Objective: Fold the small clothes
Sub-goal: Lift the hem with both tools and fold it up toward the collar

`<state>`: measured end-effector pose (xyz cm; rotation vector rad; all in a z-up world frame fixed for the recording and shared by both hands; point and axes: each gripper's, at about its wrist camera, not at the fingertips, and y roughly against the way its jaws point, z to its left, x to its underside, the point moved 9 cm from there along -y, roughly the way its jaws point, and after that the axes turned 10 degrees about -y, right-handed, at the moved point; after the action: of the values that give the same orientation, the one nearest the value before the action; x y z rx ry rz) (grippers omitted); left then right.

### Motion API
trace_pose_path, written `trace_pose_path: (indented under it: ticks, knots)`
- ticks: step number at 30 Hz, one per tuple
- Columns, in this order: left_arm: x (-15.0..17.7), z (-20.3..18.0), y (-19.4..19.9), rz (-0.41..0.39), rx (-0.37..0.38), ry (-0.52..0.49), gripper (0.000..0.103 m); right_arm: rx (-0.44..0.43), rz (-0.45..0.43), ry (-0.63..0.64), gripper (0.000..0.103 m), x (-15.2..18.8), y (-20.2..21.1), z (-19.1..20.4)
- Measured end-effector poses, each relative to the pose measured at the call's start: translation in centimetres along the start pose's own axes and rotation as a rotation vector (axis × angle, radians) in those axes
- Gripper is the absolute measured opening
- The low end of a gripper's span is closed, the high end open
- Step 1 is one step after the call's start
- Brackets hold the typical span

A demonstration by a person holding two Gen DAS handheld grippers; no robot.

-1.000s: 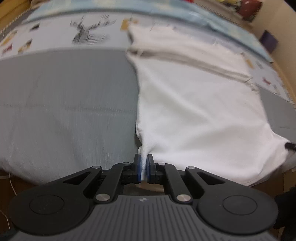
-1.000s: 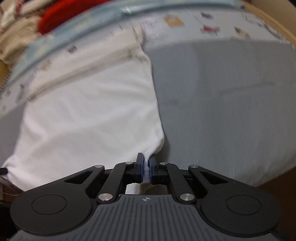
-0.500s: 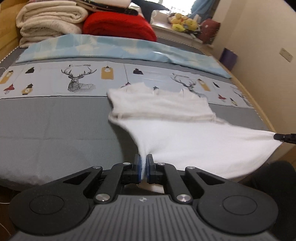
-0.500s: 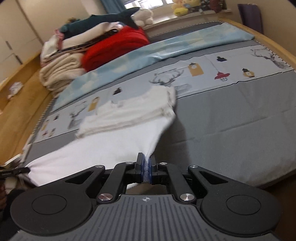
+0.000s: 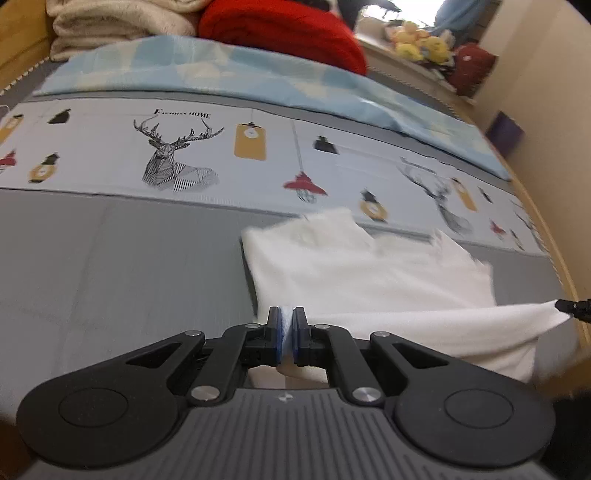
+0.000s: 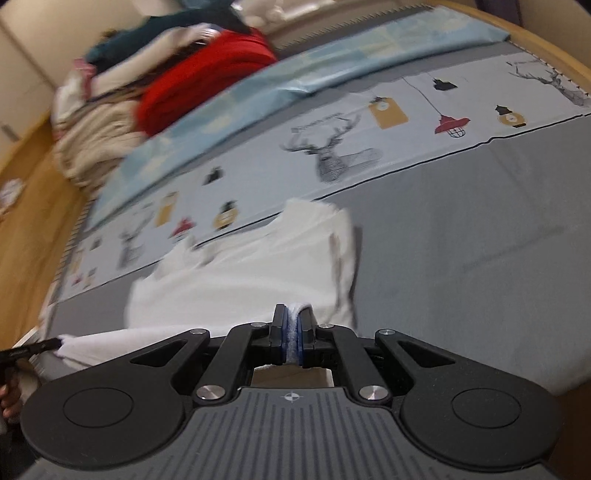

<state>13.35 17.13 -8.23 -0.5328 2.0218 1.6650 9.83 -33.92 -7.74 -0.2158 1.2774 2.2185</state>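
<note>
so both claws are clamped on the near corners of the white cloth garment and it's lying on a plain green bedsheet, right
Not green. The white cloth garment lies on a grey bedsheet with a printed deer-and-lantern band, as the left wrist view shows. The rest holds: left claw and right claw each clamp a near corner.

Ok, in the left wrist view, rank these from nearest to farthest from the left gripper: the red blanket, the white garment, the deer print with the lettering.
1. White garment: pinched at its corner in the left gripper, spreading to the right.
2. Deer print: farther up the bed, on the pale printed band, left of centre.
3. Red blanket: at the far end, beyond the blue pillow strip.
</note>
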Motion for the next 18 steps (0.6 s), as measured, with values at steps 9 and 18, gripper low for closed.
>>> trace_pose_path:
  ticks: [9, 18]
  knots:
    - [-0.9, 3.9, -6.3, 0.031, -0.039, 0.15, 0.02, 0.152, -0.037, -0.146, 0.011, -3.4, -10.4, -4.7]
    - [-0.2, 3.1, -10.2, 0.078, -0.048, 0.109, 0.03, 0.214, 0.026, -0.052, 0.033, -2.1, -13.7, -5.4]
